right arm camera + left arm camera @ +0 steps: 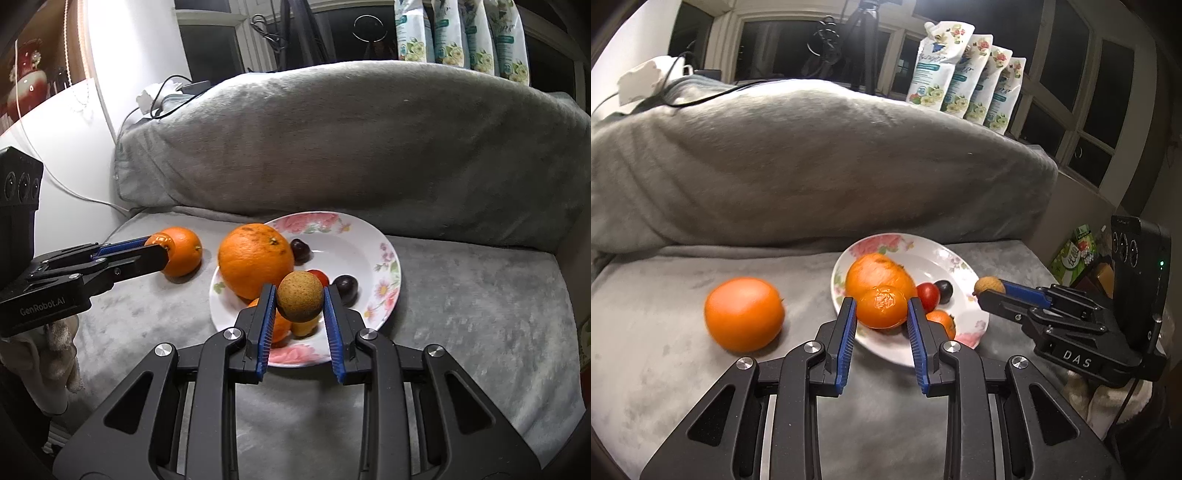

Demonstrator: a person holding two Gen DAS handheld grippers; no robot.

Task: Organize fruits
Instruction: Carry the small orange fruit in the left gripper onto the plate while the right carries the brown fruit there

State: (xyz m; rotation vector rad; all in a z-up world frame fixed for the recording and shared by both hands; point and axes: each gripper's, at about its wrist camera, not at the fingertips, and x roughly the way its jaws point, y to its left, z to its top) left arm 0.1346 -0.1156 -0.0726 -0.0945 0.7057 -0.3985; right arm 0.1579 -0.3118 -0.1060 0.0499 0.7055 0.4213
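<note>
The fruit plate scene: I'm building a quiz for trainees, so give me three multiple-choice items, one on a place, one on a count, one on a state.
1. Where does the loose orange lie relative to the flowered plate?
A) in it
B) behind it on the sill
C) beside it on the grey blanket

2. How many flowered pouches stand by the window?
A) two
B) four
C) six

3. What is the state of the right gripper?
A) shut on a brown round fruit
B) open and empty
C) shut on a red tomato

Answers:
1 C, since it rests wholly on the blanket, clear of the rim.
2 B, since four stand in a row in the left wrist view.
3 A, since both blue pads press the fruit's sides.
</note>
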